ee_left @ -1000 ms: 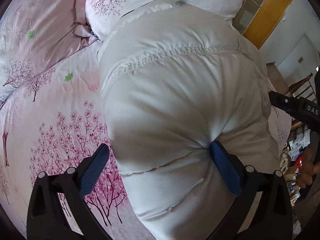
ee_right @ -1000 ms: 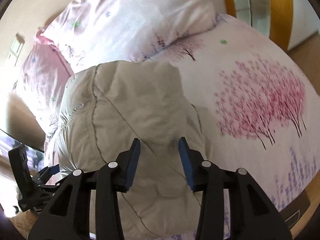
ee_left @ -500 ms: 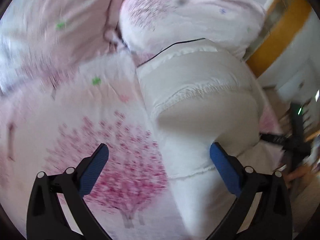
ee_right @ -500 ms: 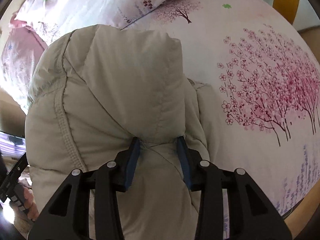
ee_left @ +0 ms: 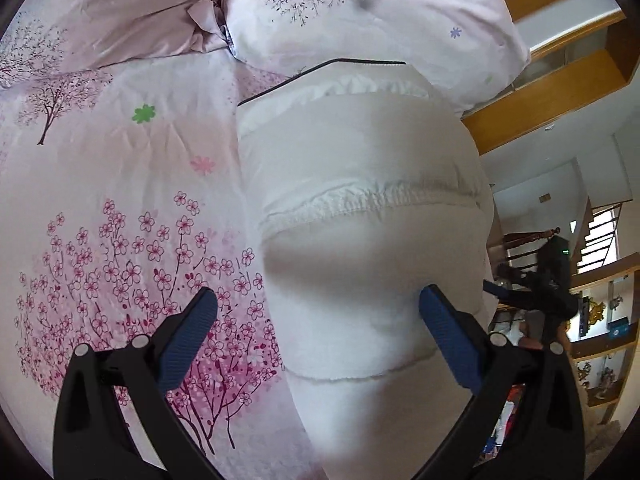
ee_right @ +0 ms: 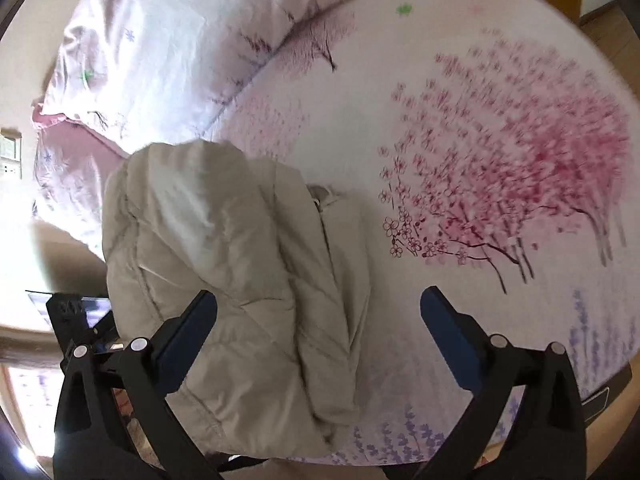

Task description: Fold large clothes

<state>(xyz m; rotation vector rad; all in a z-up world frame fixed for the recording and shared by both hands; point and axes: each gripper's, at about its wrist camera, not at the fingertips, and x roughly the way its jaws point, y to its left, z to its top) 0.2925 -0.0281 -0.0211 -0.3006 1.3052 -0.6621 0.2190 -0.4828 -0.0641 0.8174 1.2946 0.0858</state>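
A pale padded jacket (ee_left: 360,208) lies bundled on a blossom-print bedsheet (ee_left: 120,184), its length running away from both grippers. The right gripper (ee_right: 318,320), jaws opening, straddles its near end without pinching. The left gripper (ee_left: 318,320) is spread, gripping nothing.

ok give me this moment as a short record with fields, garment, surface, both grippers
garment: padded off-white jacket, bundled in folds, lying on the bed
surface: bedsheet printed with pink blossom trees
pillow: floral pillow just beyond the jacket
left hand-held gripper: open, over the jacket's edge, not gripping it
right hand-held gripper: jaws opening, jacket below them, pads not pressing it
task state: jacket released, fold not tidy yet
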